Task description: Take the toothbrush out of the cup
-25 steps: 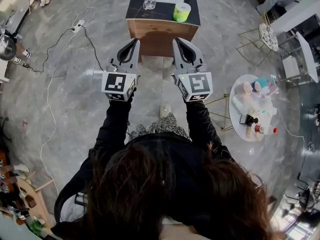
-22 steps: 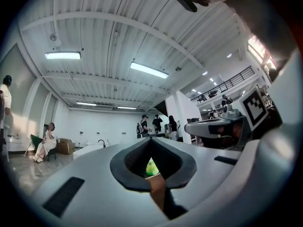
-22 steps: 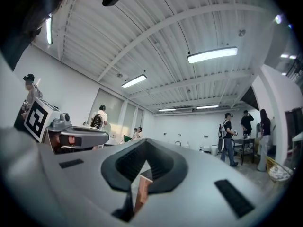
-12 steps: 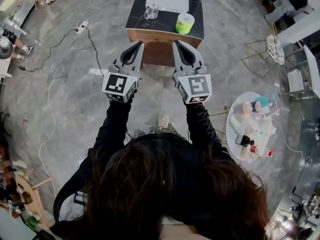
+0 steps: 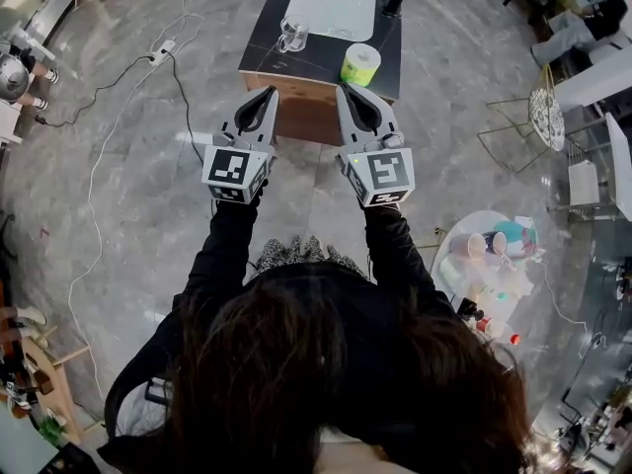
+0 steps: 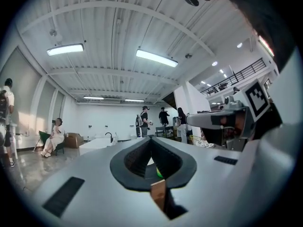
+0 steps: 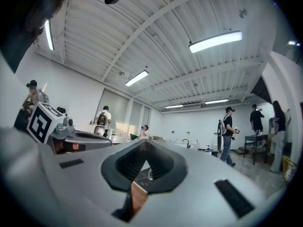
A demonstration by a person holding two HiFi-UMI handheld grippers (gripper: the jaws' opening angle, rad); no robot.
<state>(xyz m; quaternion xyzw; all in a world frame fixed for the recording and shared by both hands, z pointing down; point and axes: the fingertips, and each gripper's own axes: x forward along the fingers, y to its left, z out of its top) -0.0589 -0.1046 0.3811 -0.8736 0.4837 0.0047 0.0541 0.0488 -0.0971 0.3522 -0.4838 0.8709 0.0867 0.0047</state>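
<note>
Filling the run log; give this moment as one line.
left gripper: shut, empty | right gripper: shut, empty | counter: ahead, untouched | glass cup: on counter

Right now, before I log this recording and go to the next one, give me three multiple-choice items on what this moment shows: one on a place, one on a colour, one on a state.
1. Where does the clear glass stand?
A. on the dark countertop
B. in the sink basin
C. on the floor

2. What colour is the cylinder near the countertop's front edge?
A. red
B. blue
C. yellow-green

3. How are the left tool and the right tool?
A. both wide open
B. both shut, with nothing between the jaws
C. left shut, right wide open

Answers:
1 A, since the head view shows the glass on the dark top, beside the basin.
2 C, since its side is bright yellow-green.
3 B, since each gripper view shows the jaw tips meeting with nothing held.
</note>
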